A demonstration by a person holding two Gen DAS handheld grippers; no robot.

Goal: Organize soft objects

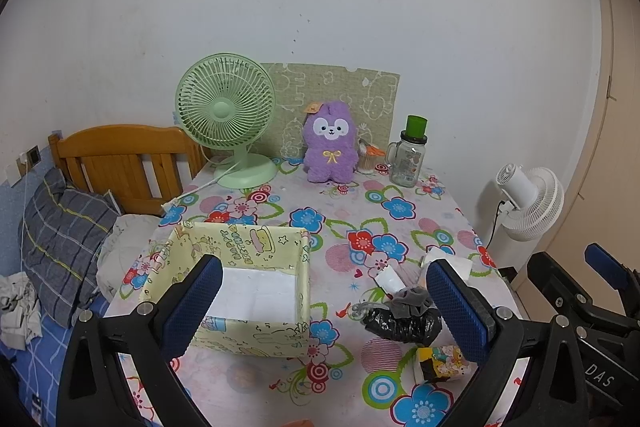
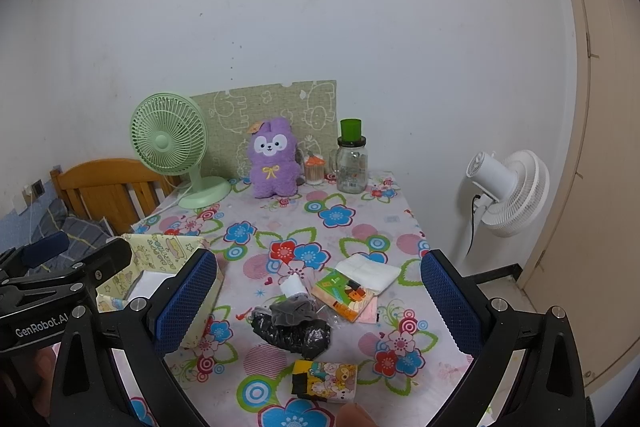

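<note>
A: Entry, largest first. The desk (image 2: 360,223), under a flowered cloth, fills the lower centre of both views. A wooden bed (image 1: 120,163) with a plaid pillow (image 1: 60,231) sits at the left edge of the left wrist view.

B: Next down?

A: A yellow cartoon-print box (image 1: 248,287), open-topped with a white bottom, lower left of centre in the left view. A green desk fan (image 2: 170,147) at the back left of the desk, a white standing fan (image 2: 508,191) off the desk at the right edge.

B: Soft items?

A: A purple plush toy (image 2: 273,159) upright at the back centre, against a green patterned board (image 2: 276,107). A glass jar (image 2: 352,163) with a green cap stands just right of it. Lower centre of the right view: a black crinkled bag (image 2: 296,333) with a grey cloth (image 2: 292,309) on top, a white folded cloth (image 2: 370,271) above right, a picture card (image 2: 344,293) touching it, and a cartoon-print tissue pack (image 2: 324,379) near the bottom edge. All lie outside the box.

B: Tools?

A: Left hand-held gripper (image 1: 324,307): blue pads spread wide, nothing between them. Right hand-held gripper (image 2: 320,303): likewise spread wide and holding nothing, above the pile.
</note>
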